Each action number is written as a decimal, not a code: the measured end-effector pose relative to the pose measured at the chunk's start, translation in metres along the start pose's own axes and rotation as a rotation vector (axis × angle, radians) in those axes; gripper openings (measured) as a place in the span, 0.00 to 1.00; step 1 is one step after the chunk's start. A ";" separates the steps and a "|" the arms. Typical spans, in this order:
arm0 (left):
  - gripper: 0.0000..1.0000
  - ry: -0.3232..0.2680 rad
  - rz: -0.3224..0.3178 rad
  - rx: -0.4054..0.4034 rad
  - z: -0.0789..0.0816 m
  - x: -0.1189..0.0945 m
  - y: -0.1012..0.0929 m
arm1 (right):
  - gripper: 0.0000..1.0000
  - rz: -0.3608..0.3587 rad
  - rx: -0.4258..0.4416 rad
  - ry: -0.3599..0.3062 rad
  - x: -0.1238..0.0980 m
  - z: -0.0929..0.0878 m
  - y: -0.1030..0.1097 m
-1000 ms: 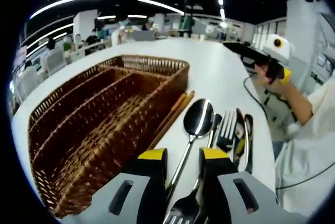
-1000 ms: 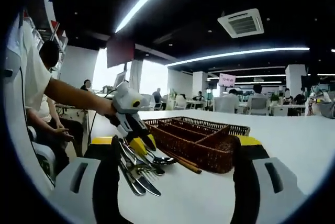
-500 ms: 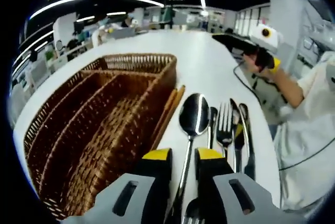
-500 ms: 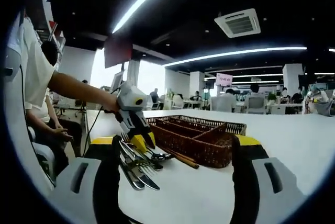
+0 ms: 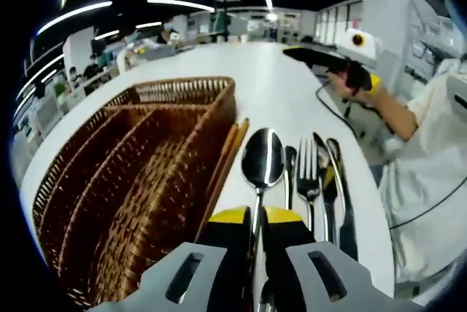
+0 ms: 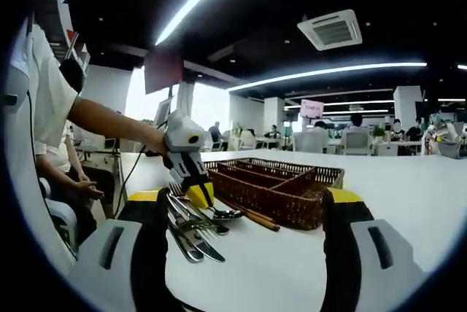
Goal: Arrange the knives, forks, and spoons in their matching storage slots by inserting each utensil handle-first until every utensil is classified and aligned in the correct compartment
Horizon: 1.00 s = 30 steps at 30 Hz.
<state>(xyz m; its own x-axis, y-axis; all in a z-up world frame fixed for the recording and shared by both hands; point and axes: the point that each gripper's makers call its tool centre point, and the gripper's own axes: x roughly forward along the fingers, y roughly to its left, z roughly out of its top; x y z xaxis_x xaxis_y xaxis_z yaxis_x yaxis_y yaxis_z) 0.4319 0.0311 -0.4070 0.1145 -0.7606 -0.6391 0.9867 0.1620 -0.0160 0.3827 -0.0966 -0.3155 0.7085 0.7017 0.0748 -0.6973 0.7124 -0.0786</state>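
Note:
A brown wicker basket (image 5: 139, 173) with long slots lies left of a row of cutlery on the white table (image 5: 284, 86). My left gripper (image 5: 257, 217) is shut on the handle of a large spoon (image 5: 263, 157), whose bowl points away. To its right lie a fork (image 5: 307, 170) and two knives (image 5: 332, 181). In the right gripper view the left gripper (image 6: 191, 194) stands tilted over the cutlery pile (image 6: 191, 232), next to the basket (image 6: 273, 186). My right gripper (image 6: 244, 199) is open and holds nothing. It hangs in the air (image 5: 310, 55) beyond the table's far side.
A pair of wooden chopsticks (image 5: 230, 157) lies along the basket's right wall. A cable (image 5: 332, 111) runs over the table from the right gripper. The person's arm (image 6: 109, 124) reaches in from the left. Other tables, chairs and people fill the hall behind.
The left gripper's jaws have closed in from a wide gap onto the spoon handle, and it has moved slightly forward. The right gripper has stayed open and almost still.

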 end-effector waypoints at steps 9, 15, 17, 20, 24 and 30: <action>0.03 0.017 -0.020 0.050 0.000 -0.001 0.000 | 0.89 0.000 0.005 0.006 -0.001 -0.003 0.004; 0.02 0.024 -0.035 0.092 0.000 -0.002 -0.001 | 0.89 -0.006 0.009 -0.001 -0.003 0.001 0.002; 0.02 0.032 -0.038 0.093 0.001 -0.003 -0.001 | 0.88 -0.008 0.009 -0.001 -0.003 0.001 0.002; 0.02 0.054 -0.042 0.086 0.000 -0.006 -0.001 | 0.88 -0.008 0.012 -0.004 -0.003 0.002 0.002; 0.02 0.034 -0.035 0.071 0.008 -0.014 0.002 | 0.88 -0.006 0.010 0.003 -0.003 0.000 0.004; 0.02 0.047 -0.031 0.074 0.013 -0.025 0.012 | 0.88 -0.002 0.013 0.004 -0.002 0.001 0.006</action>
<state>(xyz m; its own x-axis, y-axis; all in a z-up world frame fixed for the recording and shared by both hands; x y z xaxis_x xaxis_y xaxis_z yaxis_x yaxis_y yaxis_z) 0.4421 0.0441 -0.3808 0.0798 -0.7339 -0.6745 0.9957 0.0908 0.0189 0.3769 -0.0936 -0.3154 0.7101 0.7006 0.0707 -0.6975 0.7136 -0.0654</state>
